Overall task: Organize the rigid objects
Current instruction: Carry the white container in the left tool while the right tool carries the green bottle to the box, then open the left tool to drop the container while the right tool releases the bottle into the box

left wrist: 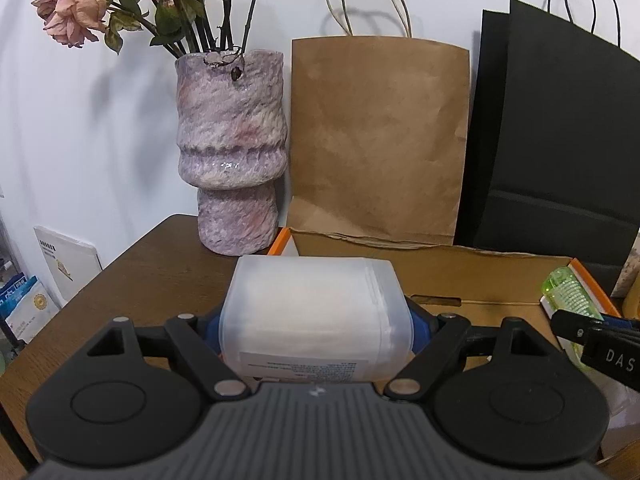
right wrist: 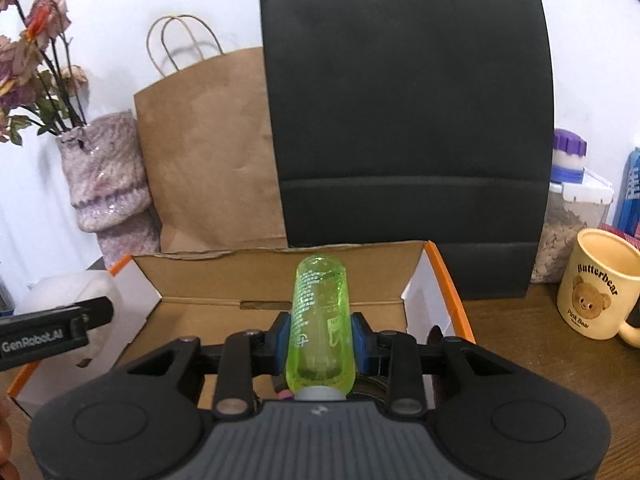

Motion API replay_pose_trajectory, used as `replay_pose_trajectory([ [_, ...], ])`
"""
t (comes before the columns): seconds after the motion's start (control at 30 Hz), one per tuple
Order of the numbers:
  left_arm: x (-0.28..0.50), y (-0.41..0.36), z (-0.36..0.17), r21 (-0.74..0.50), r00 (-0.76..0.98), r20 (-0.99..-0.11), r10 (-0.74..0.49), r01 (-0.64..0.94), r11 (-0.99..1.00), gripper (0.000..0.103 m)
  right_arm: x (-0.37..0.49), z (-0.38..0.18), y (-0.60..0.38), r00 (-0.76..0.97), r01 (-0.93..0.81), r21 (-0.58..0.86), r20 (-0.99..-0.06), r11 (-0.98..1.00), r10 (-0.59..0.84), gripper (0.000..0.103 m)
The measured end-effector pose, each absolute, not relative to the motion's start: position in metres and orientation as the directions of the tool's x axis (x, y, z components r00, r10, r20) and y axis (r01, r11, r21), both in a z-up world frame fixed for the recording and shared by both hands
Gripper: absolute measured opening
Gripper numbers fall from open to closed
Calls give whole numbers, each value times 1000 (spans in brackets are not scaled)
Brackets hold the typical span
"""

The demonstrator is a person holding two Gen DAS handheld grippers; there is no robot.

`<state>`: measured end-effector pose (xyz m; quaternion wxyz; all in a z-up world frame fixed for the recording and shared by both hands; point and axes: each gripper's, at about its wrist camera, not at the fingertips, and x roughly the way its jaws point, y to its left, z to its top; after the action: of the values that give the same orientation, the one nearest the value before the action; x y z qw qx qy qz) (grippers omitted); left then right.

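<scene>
Backdrop, left wrist view: white wall; brown wooden surface (left wrist: 152, 264) carrying a mottled purple ceramic vase (left wrist: 232, 152) of dried roses, a brown paper carrier bag (left wrist: 380, 140) and a black paper carrier bag (left wrist: 560, 140).
Left gripper (left wrist: 316, 328): jaws set fairly wide, clamped on a frosted white plastic tub (left wrist: 316, 308) lying on its side, label toward the camera, held above the near left edge of the box.
Tub handling: likely light and stiff, walls smooth and a little slippery; the flat sides are the sensible hold.
Box, left wrist view: orange-edged open cardboard box (left wrist: 480, 276) just behind the tub.
Right wrist view, right gripper (right wrist: 320, 336): jaws narrow, pinching a translucent green plastic bottle (right wrist: 320, 320) at mid-body, cap end toward the camera, over the box interior.
Bottle handling: probably rigid, light, rounded and slick; mid-body grip suits it.
Containers: box floor looks mostly bare; a cream bear-print mug (right wrist: 600, 284) and a clear lidded jar (right wrist: 568, 220) of pale pieces stand to the right.
</scene>
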<state>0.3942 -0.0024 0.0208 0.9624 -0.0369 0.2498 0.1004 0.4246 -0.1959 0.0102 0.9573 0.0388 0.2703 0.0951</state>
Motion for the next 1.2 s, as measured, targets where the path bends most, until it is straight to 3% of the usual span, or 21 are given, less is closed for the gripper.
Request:
replay_pose_trajectory([
  [0.53,390,-7,18,-6,859,-487,161,-188,982,84,428,-1,-197,814,-175,99,-546,980,200,31],
  [0.6,390,-7,17,-12,860,-486,154,-183,983,88,428,-2,-196,810,-168,90,-555,982,190,33],
  [0.63,390,-7,17,-8,861,-483,160,-187,982,93,427,-2,-195,813,-170,87,-550,982,189,38],
  [0.7,388,-8,18,-7,864,-473,171,-197,980,101,424,0,-196,826,-168,86,-531,982,188,72],
  [0.77,387,-6,19,-19,869,-464,172,-204,979,103,421,3,-197,841,-169,82,-507,982,187,85],
  [0.9,387,-4,20,-39,871,-463,165,-205,978,103,418,7,-198,854,-164,76,-488,984,180,99],
  [1.2,389,0,21,-49,863,-472,181,-230,972,103,417,10,-199,859,-159,70,-482,985,173,103],
])
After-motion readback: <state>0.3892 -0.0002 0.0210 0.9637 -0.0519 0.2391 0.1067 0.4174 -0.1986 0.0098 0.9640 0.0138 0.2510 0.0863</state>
